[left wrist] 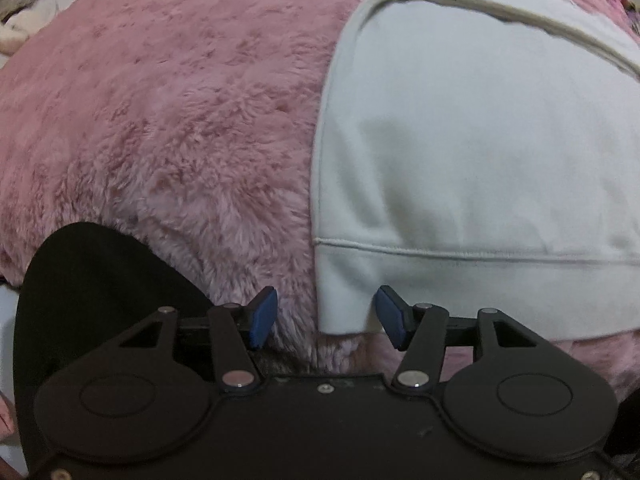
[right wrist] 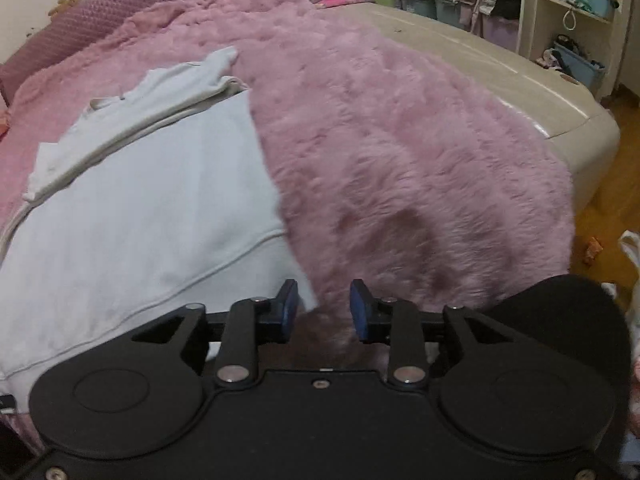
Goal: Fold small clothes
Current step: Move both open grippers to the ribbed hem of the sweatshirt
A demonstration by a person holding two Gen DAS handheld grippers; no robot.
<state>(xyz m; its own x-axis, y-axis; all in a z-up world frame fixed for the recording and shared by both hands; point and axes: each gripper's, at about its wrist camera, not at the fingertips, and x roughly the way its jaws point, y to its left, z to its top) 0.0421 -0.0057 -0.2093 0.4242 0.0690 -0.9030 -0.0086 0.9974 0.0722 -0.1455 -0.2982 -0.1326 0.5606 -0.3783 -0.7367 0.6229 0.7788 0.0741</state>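
Left gripper (left wrist: 325, 317) and right gripper (right wrist: 324, 306), both spread and empty, poised at the two hem corners of a pale sweatshirt (left wrist: 480, 140).

The sweatshirt lies flat on a pink furry blanket (left wrist: 160, 100) spread over a bed (right wrist: 500, 80), sleeves apparently already folded in. Judged step: grasping the hem; next, each gripper must close on its corner and carry it toward the collar. No legible writing or labels appear.

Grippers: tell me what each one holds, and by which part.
Nothing is held. The left gripper is open at one hem corner of the pale sweatshirt; the right gripper is open at the other.
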